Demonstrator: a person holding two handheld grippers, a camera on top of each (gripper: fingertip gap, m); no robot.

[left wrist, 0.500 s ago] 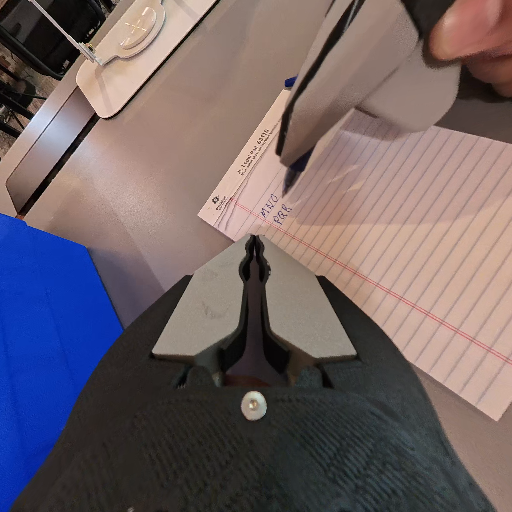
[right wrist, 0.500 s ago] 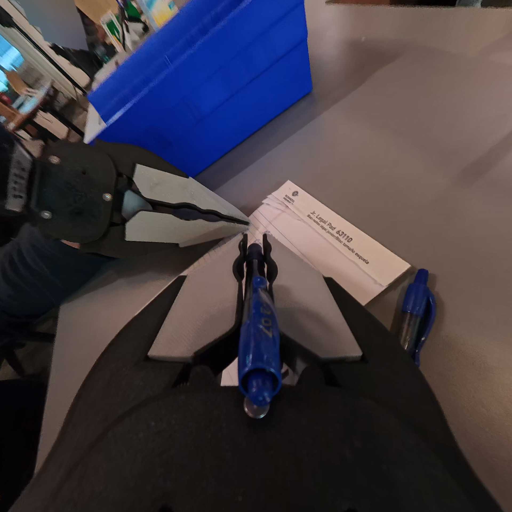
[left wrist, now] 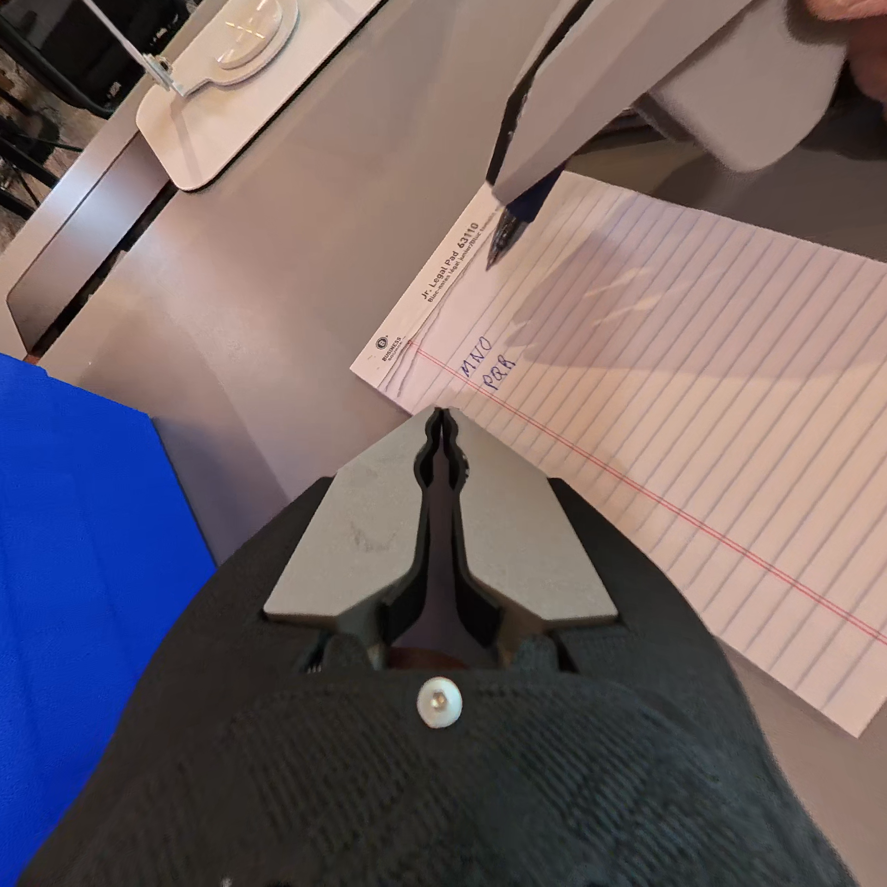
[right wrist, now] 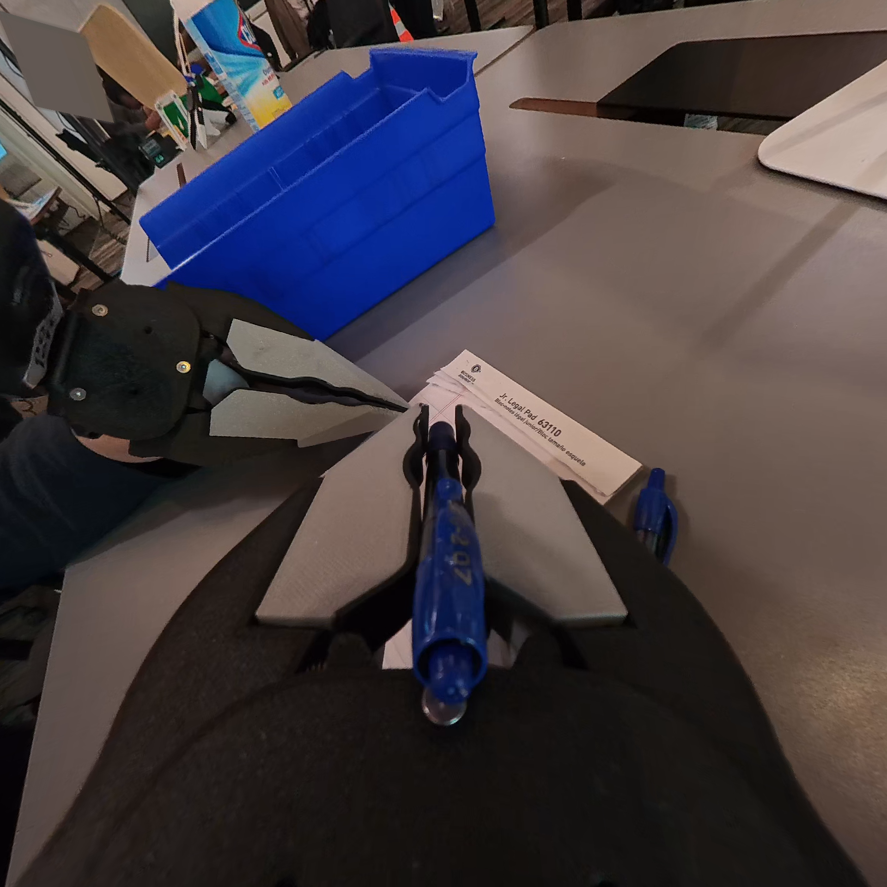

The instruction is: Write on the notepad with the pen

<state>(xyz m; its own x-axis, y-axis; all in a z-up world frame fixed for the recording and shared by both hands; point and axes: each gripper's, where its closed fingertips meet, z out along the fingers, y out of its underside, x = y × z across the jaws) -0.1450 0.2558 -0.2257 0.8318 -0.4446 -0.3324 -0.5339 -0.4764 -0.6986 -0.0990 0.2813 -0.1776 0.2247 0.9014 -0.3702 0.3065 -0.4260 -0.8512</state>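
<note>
A white lined notepad (left wrist: 672, 432) lies on the grey table, with two short lines of blue handwriting (left wrist: 487, 367) near its top corner. My right gripper (right wrist: 440, 413) is shut on a blue pen (right wrist: 449, 552). In the left wrist view the pen's tip (left wrist: 497, 249) hangs over the pad's header strip, beyond the writing and seemingly off the paper. My left gripper (left wrist: 442, 415) is shut and empty, its tips at the pad's edge near that corner. It also shows in the right wrist view (right wrist: 401, 405), next to the right gripper's tips.
A blue pen cap (right wrist: 655, 513) lies on the table beside the pad's header. A blue plastic bin (right wrist: 336, 216) stands behind the left gripper. A white flat base (left wrist: 211, 110) sits at the table's far edge. A person's sleeve (right wrist: 72, 480) holds the left gripper. The grippers' ends are close to 8 cm from one another. The right tips stand about 9 cm off the blue pen cap (right wrist: 655, 513).
The right gripper has drawn the pen back from the written lines toward the pad's header strip and risen. The left gripper has stayed at the pad's edge.
</note>
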